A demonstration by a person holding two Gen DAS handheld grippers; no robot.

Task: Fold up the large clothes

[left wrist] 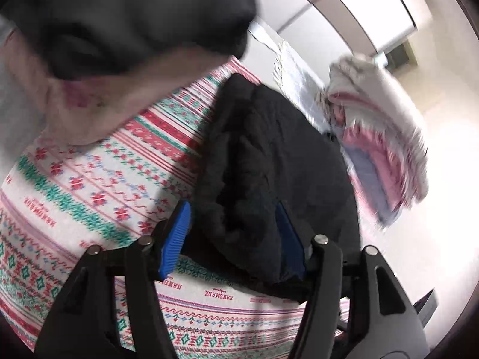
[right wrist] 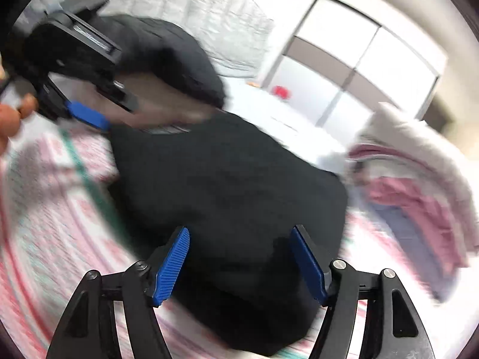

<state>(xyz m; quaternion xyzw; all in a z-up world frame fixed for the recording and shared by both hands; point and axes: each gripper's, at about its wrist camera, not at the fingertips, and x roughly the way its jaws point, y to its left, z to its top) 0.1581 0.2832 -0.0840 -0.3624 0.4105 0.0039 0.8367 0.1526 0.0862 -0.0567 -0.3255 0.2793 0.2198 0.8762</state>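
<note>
Jaws apart over blurred black garment [right wrist: 227,179]

A patterned bedcover [left wrist: 89,185] in red, green and white bands — printed with small flowers and the word HANDMADE — lay across the surface. Behind it stood a pale quilted panel [right wrist: 191,3]. Large frosted windows [right wrist: 353,48] with dark frames let in bright daylight — the far floor [left wrist: 431,203] glared white.
</note>
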